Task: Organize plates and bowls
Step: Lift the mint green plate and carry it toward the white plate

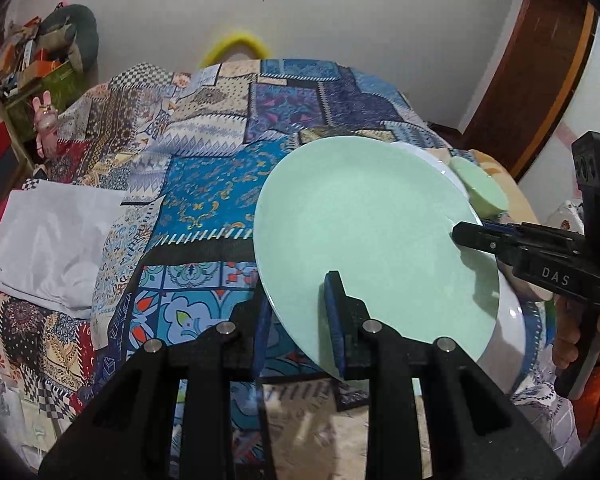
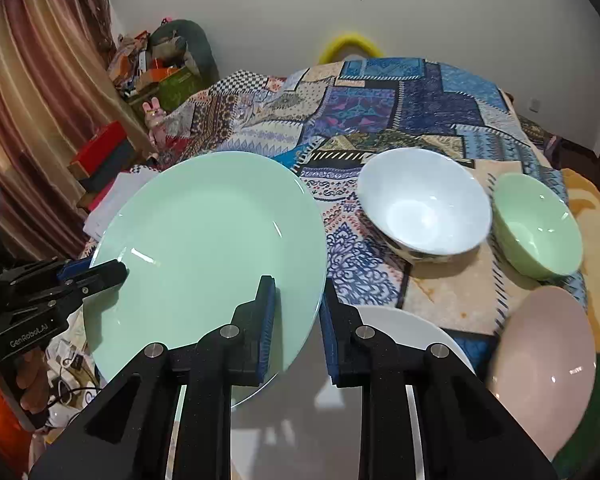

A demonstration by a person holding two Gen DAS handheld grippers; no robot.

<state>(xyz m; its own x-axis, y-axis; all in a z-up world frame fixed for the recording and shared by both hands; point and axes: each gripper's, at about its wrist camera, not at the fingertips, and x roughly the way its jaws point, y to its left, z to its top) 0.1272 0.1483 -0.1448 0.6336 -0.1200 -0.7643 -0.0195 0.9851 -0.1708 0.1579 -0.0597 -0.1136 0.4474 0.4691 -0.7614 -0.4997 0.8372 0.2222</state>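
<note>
A mint green plate [image 1: 364,232] is held tilted above the bed by both grippers; it also shows in the right wrist view [image 2: 208,248]. My left gripper [image 1: 300,320] is shut on its near rim, one finger over the plate and one under. My right gripper [image 2: 296,320] is shut on the opposite rim. The right gripper shows in the left wrist view [image 1: 472,236], the left gripper in the right wrist view [image 2: 112,272]. A white bowl [image 2: 424,204], a small green bowl [image 2: 540,228], a pink bowl [image 2: 548,364] and a white plate [image 2: 412,328] lie on the bed.
The patchwork bedspread [image 1: 204,184] covers the bed. A folded white cloth [image 1: 52,244] lies at its left edge. Cluttered shelves and boxes [image 2: 148,72] stand behind left, beside a striped curtain [image 2: 40,100]. A wooden door frame [image 1: 540,68] is at the right.
</note>
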